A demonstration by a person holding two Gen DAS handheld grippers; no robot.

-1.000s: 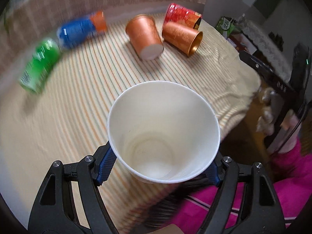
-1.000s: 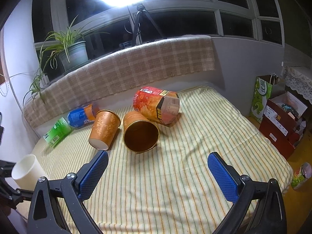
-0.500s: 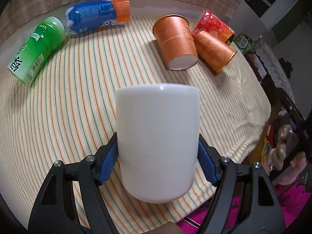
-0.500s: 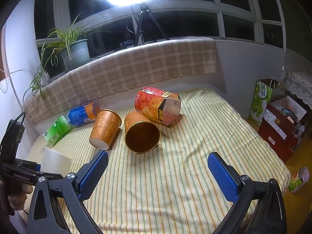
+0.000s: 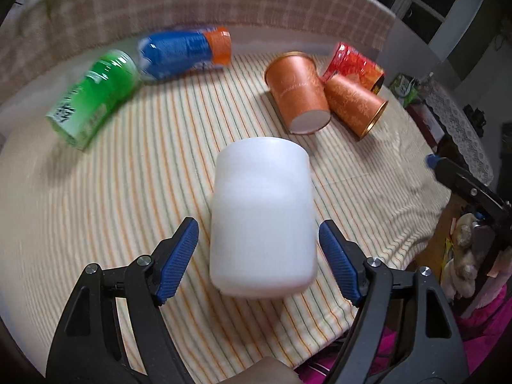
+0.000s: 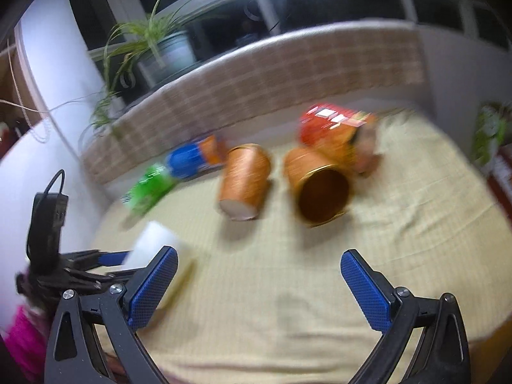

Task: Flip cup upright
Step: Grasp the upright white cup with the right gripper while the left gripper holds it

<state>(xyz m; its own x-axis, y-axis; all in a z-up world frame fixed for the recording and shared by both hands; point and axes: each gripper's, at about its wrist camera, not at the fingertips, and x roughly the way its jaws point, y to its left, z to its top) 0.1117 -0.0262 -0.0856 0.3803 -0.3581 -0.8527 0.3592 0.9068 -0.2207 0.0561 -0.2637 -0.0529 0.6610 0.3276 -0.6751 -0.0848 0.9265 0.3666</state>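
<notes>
A white paper cup (image 5: 262, 217) stands on the striped cloth (image 5: 144, 192) between the jaws of my left gripper (image 5: 258, 249). The jaws are open, with a gap on each side of the cup. The cup also shows in the right wrist view (image 6: 153, 240), blurred, at the lower left, beside the left gripper (image 6: 105, 257). My right gripper (image 6: 259, 288) is open and empty above the cloth's near part. Two orange cups lie on their sides further back, one (image 5: 297, 92) with its base toward me, one (image 5: 355, 105) beside it.
A green bottle (image 5: 92, 96), a blue and orange bottle (image 5: 185, 51) and a red snack can (image 5: 352, 64) lie near the checked back cushion (image 5: 224, 3). The cloth's edge drops off at the right (image 5: 425, 211). A potted plant (image 6: 166, 48) stands behind.
My left gripper has turned the white cup from mouth-toward-camera to side-on, set it on the cloth and opened its jaws. My right gripper has swung leftward; its view is blurred.
</notes>
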